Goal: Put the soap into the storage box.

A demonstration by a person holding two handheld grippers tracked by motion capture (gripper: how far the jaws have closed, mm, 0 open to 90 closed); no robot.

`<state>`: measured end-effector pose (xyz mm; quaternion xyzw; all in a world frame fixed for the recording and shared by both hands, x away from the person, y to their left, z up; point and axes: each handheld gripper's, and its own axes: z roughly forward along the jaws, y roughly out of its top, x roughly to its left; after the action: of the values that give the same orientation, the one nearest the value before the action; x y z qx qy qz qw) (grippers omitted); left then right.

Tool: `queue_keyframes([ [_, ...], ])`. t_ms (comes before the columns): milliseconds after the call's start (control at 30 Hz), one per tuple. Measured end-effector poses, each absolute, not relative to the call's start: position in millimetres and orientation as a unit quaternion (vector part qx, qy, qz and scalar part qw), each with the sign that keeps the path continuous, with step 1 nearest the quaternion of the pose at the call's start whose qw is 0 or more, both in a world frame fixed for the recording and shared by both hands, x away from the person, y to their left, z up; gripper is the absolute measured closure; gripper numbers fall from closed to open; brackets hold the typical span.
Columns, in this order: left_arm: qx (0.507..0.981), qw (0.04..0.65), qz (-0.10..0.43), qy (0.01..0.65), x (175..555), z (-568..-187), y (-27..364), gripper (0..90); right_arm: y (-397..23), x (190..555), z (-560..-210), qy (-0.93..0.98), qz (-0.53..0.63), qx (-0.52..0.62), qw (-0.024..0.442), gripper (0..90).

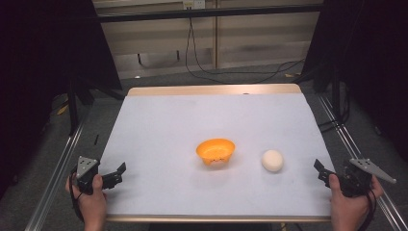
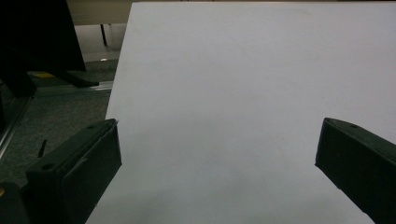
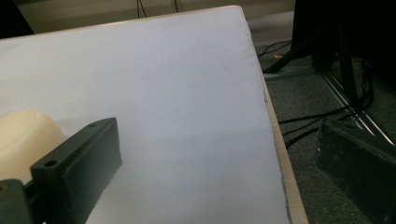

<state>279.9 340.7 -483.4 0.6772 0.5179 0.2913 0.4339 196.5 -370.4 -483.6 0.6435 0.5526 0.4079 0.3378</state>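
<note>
An orange bowl stands a little right of the table's middle, and a cream ball lies to its right, apart from it. My left gripper rests at the near left corner, open, well away from the bowl. In the left gripper view its jaws stand wide apart over bare white surface. My right gripper sits at the near right edge, open, just right of the ball. In the right gripper view the jaws are wide apart and the ball shows behind the left jaw, outside the gap.
The table has a white cover and a wooden rim; its right edge runs between the right gripper's jaws. Metal rails flank the table on the floor. Black stands and cables lie beyond the far edge.
</note>
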Motion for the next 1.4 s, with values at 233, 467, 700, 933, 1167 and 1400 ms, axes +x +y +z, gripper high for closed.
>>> queue_keyframes([
  [233, 0.674, 0.441, 0.294, 0.515, 278.2, -483.0, 341.7, 0.0, -364.8, 199.7, -481.5, 0.580, 0.385, 0.636, 0.334, 9.1],
  [467, 0.670, 0.445, 0.285, 0.522, 279.6, -483.2, 343.5, 0.1, -362.0, 202.2, -475.8, 0.610, 0.373, 0.615, 0.333, 17.3],
  [700, 0.675, 0.443, 0.286, 0.516, 279.4, -483.3, 342.3, 0.1, -356.3, 209.7, -461.0, 0.659, 0.373, 0.574, 0.311, 25.0],
  [933, 0.674, 0.442, 0.284, 0.519, 279.7, -483.3, 342.3, 0.1, -342.0, 218.2, -454.0, 0.684, 0.318, 0.605, 0.257, 16.8],
  [1167, 0.677, 0.440, 0.288, 0.516, 279.7, -483.5, 340.7, 0.1, -331.8, 228.4, -445.5, 0.706, 0.295, 0.602, 0.227, 7.3],
  [1400, 0.677, 0.439, 0.288, 0.516, 280.0, -483.6, 340.5, 0.1, -319.6, 241.7, -447.8, 0.734, 0.277, 0.592, 0.185, 4.6],
])
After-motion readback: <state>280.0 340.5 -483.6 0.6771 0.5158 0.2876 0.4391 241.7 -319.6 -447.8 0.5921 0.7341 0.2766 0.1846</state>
